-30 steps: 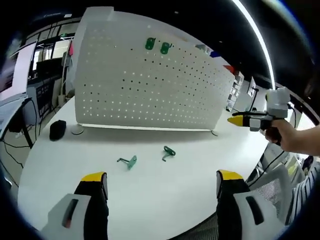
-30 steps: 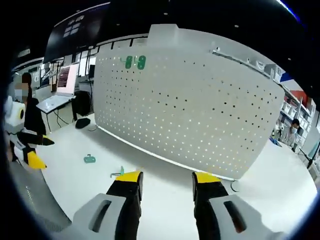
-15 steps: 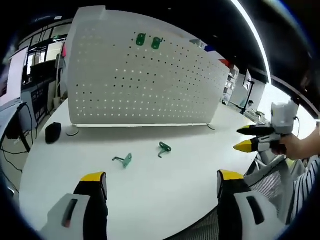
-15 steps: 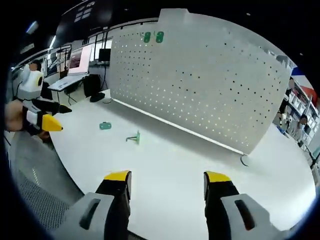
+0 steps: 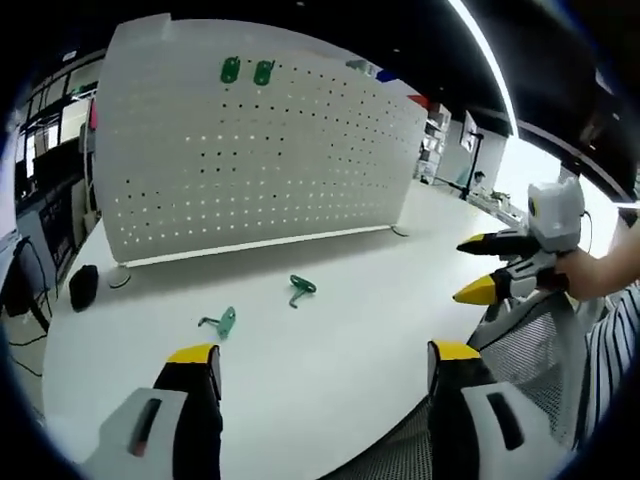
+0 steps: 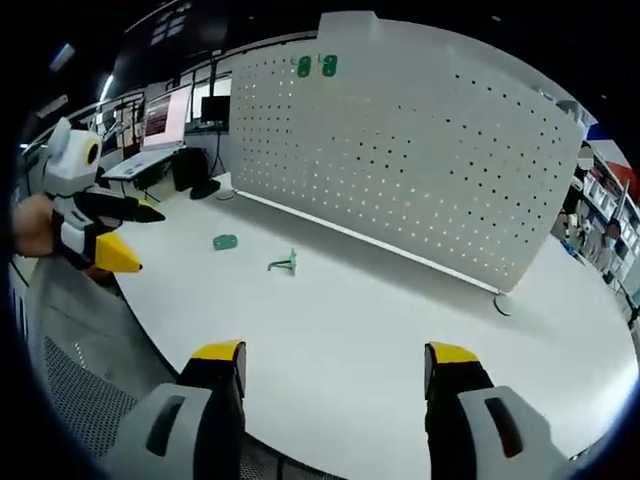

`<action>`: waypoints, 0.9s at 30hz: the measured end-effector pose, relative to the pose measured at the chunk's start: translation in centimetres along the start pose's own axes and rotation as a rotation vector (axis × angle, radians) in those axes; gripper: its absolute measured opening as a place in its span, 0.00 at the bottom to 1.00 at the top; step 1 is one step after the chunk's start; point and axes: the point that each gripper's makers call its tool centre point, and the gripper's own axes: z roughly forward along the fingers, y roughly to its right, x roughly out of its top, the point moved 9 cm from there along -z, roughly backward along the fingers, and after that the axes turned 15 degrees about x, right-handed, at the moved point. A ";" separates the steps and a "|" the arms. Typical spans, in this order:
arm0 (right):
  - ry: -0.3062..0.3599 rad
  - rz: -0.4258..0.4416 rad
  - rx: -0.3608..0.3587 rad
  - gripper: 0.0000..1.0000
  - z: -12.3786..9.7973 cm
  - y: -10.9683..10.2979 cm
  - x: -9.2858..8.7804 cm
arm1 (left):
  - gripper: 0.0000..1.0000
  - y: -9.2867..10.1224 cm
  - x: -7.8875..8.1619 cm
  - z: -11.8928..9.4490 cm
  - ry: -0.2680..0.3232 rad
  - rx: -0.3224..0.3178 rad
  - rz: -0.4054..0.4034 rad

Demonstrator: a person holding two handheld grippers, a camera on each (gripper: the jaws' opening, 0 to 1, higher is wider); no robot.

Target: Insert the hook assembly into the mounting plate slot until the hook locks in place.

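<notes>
Two green hooks (image 5: 222, 322) lie mid-frame, probably light, stiff plastic; grip one by its flat base; both grippers' jaws stand apart, empty

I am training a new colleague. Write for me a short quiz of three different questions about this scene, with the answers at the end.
1. True or false: the left claw is shut on a green hook.
2. How many green hooks lie loose on the white table?
3. Where are the mounted hooks on the pegboard? A) near the top edge B) at the bottom edge C) in the middle

Key
1. False. The left claw is open and empty, and so is the right claw.
2. Two: one hook nearer the pegboard and another hook nearer the left claw.
3. A
</notes>
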 end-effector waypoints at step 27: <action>-0.035 -0.089 0.086 0.55 0.6 -1.3 -0.2 | 0.77 1.4 3.0 7.8 -0.058 -0.221 0.275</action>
